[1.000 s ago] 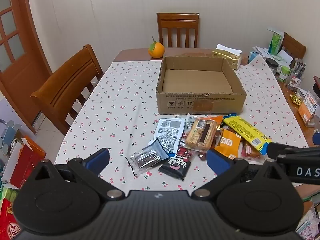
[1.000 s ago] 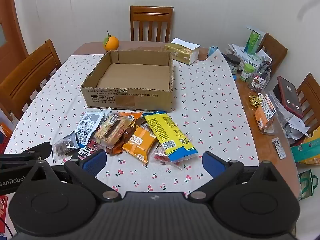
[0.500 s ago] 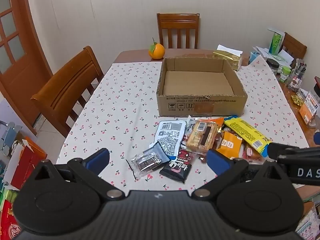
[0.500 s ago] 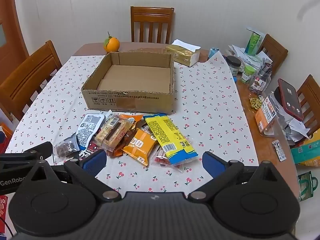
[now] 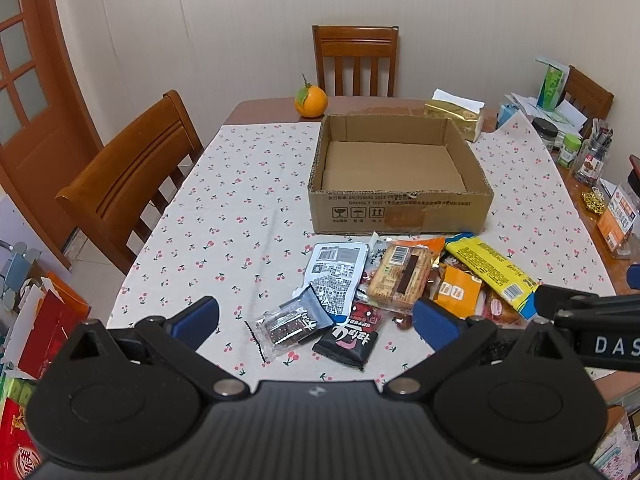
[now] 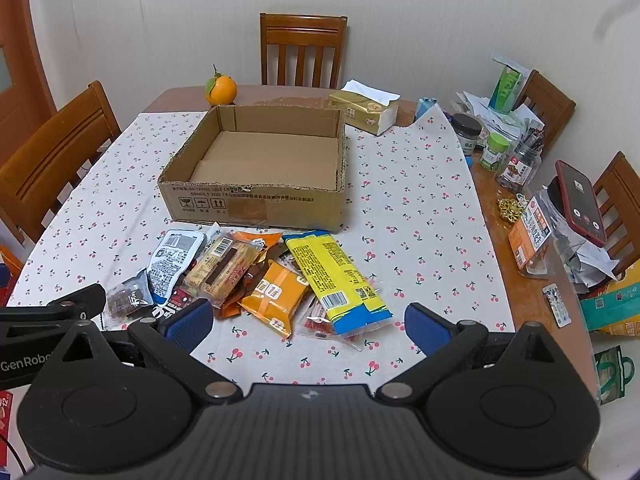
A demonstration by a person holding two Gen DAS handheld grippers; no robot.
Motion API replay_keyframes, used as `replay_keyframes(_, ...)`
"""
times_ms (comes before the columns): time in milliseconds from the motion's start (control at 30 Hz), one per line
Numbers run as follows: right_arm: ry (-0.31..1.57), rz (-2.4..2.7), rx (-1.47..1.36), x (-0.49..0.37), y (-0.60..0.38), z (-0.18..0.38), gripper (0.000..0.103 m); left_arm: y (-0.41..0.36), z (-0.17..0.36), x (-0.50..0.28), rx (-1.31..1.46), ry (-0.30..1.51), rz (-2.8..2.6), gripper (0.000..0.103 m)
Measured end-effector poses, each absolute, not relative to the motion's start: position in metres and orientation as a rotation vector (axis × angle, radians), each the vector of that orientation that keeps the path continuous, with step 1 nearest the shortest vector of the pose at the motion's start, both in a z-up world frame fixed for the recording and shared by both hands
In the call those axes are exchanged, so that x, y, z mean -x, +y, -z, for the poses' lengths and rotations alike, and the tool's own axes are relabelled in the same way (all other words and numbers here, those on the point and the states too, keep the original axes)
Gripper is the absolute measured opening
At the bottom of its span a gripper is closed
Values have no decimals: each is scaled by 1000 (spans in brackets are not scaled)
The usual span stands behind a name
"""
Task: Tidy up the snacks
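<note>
An empty cardboard box [image 5: 400, 216] [image 6: 256, 208] stands on the cherry-print tablecloth [image 5: 240, 208]. A pile of snack packets lies in front of it: a long yellow packet [image 6: 334, 276] [image 5: 490, 270], an orange packet [image 6: 274, 294] [image 5: 456, 292], a biscuit packet [image 5: 402, 276] [image 6: 222, 266], a white pouch [image 5: 336, 274] [image 6: 172, 260], a black packet [image 5: 348, 342] and a small clear packet [image 5: 286, 326] [image 6: 126, 300]. My left gripper [image 5: 316, 320] is open and empty above the pile's near left. My right gripper [image 6: 308, 326] is open and empty above its near right.
An orange [image 5: 311, 101] and a tissue box [image 6: 366, 112] sit behind the cardboard box. Jars, papers and a red phone [image 6: 580, 202] crowd the table's right edge. Wooden chairs stand at the far end [image 5: 356, 60] and left side [image 5: 128, 176].
Both views have shifted slightly, the table contents sitting a little lower and nearer. Both grippers stay open and empty; no snack has moved.
</note>
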State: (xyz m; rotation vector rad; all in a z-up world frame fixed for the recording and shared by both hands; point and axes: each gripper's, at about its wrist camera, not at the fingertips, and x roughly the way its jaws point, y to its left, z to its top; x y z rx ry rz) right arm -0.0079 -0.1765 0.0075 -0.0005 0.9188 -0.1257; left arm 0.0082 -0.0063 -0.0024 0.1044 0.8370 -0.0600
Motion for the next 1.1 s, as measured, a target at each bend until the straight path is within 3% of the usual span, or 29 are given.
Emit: replay_keyframes(1100, 900, 60, 1, 9, -188, -12, 103, -21, -4, -5, -127, 834, 35, 102)
